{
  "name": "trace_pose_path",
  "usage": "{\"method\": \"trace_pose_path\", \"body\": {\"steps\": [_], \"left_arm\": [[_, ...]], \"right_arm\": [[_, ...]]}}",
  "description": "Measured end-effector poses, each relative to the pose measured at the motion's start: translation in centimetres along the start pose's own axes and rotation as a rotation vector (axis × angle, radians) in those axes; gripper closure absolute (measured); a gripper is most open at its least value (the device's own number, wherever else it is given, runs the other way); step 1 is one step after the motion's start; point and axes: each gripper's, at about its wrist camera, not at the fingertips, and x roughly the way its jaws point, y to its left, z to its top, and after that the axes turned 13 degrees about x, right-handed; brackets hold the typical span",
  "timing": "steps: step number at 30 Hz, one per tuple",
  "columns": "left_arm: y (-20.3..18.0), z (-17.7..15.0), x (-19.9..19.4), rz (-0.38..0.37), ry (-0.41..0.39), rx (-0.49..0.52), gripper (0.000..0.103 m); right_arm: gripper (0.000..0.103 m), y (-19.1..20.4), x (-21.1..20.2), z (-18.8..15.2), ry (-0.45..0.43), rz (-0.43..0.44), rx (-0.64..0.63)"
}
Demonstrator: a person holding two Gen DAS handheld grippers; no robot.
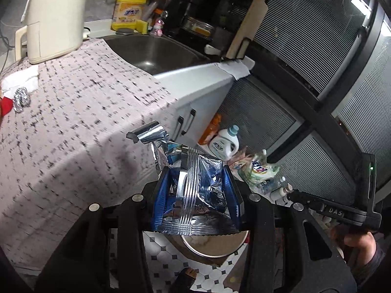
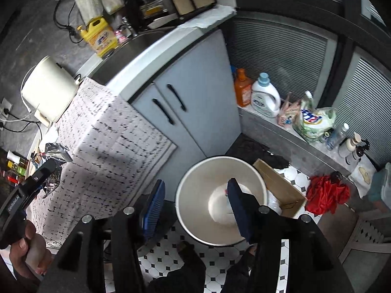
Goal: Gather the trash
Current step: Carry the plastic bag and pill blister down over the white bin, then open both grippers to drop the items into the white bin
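Foil balls lay far left on the cloth, uncollected, well apart from both tools. Left gripper clamped on a foil wrapper, carried past the counter edge, above the bin, presumably for dropping. Right gripper hung with jaws wide and nothing between them, directly over the same bin, white scraps visible at its bottom; likely just emptied. Bin stood on the tiled floor by the cupboard, close enough for easy drops.

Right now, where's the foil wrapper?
In the left wrist view the foil wrapper sits clamped in the left gripper, off the tablecloth's edge and above the round bin on the floor.
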Motion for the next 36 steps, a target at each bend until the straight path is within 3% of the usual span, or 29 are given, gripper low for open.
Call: {"method": "trace_pose_path", "body": {"steps": [5,18,20,25,30,36], "left_arm": [[-3.1,-1.3,2.0,-0.032,0.026,0.003,0.060],[-10.0,-3.8,7.2,-0.136,0.094,0.032,0.059],[-10.6,-3.9,7.6,-0.151,0.097,0.033,0.055],[-11.9,-3.9,7.7,-0.177,0.084,0.049,0.029],[-11.0,-3.3,6.8,-0.146,0.071,0.042,0.022],[-8.0,-2.3,4.1,-0.067,0.038,0.027,0.013]], "right_arm": [[0.044,-3.4,-1.6,0.2,-0.019,-0.017,0.007],[0.041,-10.7,-4.6,-0.6,-0.049,-0.063,0.033],[0.040,-11.5,-4.8,-0.7,-0.051,-0.070,0.043],[0.039,-12.2,-4.9,-0.8,-0.052,-0.075,0.053],[0.036,-11.9,-4.7,-0.6,-0.053,-0.060,0.053],[0.022,-8.9,-4.2,-0.1,-0.065,-0.012,0.030]]}}
